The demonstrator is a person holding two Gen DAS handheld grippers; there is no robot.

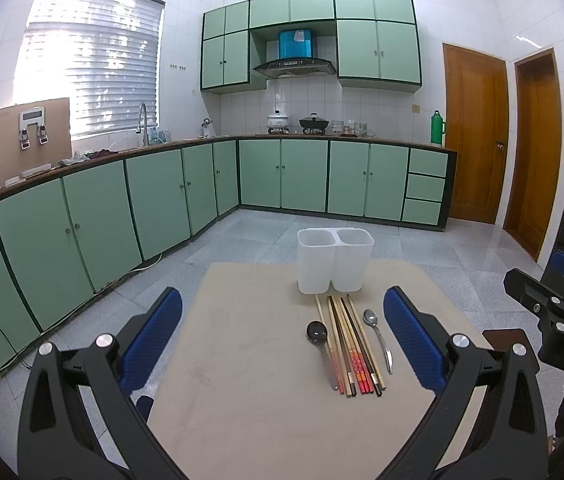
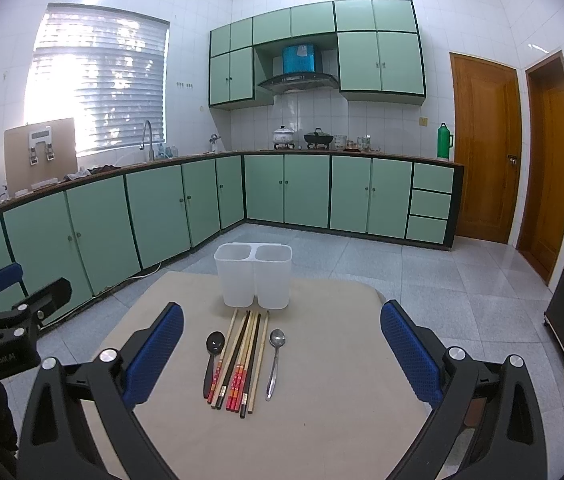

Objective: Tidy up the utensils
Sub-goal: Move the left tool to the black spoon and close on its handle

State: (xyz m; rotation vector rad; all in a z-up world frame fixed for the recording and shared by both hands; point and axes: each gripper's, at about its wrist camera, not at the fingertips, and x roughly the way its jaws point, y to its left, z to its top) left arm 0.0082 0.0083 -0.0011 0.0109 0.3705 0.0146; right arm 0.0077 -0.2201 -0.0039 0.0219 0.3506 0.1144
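1. Holder (image 2: 253,276): white, two compartments side by side, upright at the 12 o'clock edge of the table (image 2: 321,420). Both compartments look empty. Judged the destination, set where either gripper can reach it over the utensils.
2. Chopsticks (image 2: 242,364): a bundle of mixed sticks, some red-ended, some dark, some pale, lying flat, tips toward 12 o'clock and just short of the holder. Lengthwise alignment likely eases a pinch from above.
3. Black spoon (image 2: 213,356): at 9 o'clock of the bundle, touching or just beside it, bowl toward the holder.
4. Metal spoon (image 2: 274,360): at 3 o'clock of the bundle, slightly apart, bowl toward the holder.
5. Left gripper (image 1: 282,344): blue pads spread wide, grasping nothing, held above the near table edge with the utensils between and beyond its fingers.
6. Right gripper (image 2: 282,352): likewise released and empty, centred on the bundle.
7. Status, judged: sorting not yet begun; all pieces lie on the table.
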